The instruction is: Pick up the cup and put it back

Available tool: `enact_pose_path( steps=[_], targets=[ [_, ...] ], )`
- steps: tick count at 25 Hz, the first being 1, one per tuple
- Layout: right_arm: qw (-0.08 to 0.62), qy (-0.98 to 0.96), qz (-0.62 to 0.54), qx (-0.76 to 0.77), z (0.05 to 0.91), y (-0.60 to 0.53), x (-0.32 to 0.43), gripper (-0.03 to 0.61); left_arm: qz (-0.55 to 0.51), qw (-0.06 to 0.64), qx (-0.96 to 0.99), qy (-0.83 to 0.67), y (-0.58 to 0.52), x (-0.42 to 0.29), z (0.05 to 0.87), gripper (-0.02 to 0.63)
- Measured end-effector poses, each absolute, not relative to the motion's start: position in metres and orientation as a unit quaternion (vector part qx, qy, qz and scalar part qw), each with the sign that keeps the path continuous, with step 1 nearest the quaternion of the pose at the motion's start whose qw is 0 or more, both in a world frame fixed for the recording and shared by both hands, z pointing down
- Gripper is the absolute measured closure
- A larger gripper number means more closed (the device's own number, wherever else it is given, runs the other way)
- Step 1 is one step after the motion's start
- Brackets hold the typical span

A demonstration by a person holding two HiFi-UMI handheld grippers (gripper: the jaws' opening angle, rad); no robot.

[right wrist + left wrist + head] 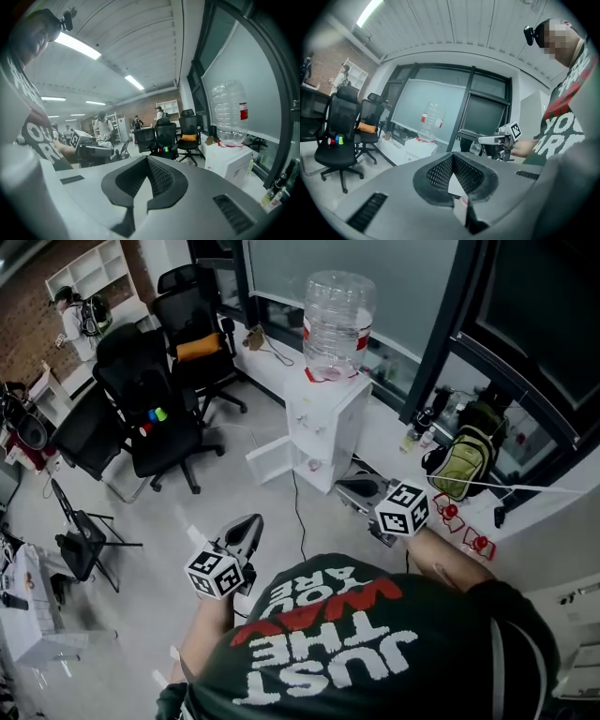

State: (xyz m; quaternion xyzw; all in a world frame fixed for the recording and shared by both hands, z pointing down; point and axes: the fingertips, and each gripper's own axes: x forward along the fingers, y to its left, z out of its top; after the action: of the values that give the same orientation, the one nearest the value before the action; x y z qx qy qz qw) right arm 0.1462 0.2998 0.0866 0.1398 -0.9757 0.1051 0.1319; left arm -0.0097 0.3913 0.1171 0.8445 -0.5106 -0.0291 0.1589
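No cup can be made out for certain in any view. Small red, blue and green things (150, 418) lie on a black office chair (155, 442); what they are is too small to tell. My left gripper (246, 526) is held out over the floor, its jaws together with nothing between them (454, 180). To its right, my right gripper (354, 491) points toward a white cabinet (323, 432) with an empty water bottle (336, 320) on top. Its jaws also meet and hold nothing (147, 180). Each gripper shows in the other's view, the right gripper (492, 139) and the left gripper (93, 149).
The cabinet's lower door (272, 460) stands open toward the floor. Several black office chairs (192, 343) stand to the left. A green backpack (464, 460) rests on the window ledge at right, with small bottles (412, 437) beside it. People stand far off by shelves (105, 126).
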Motion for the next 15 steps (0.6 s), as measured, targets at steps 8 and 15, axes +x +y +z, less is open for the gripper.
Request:
enact_pose_path(
  steps=[8,15],
  targets=[
    [0.141,-0.974,0.104,0.141,0.09,0.318,0.078,0.545,-0.026,0.174,0.846,-0.504,0.411,-0.076,0.132,0.606],
    [0.153,-0.971,0.117,0.139,0.107,0.295,0.062,0.545,-0.024,0.199,0.841,-0.503,0.388,-0.094,0.152,0.606]
  ],
)
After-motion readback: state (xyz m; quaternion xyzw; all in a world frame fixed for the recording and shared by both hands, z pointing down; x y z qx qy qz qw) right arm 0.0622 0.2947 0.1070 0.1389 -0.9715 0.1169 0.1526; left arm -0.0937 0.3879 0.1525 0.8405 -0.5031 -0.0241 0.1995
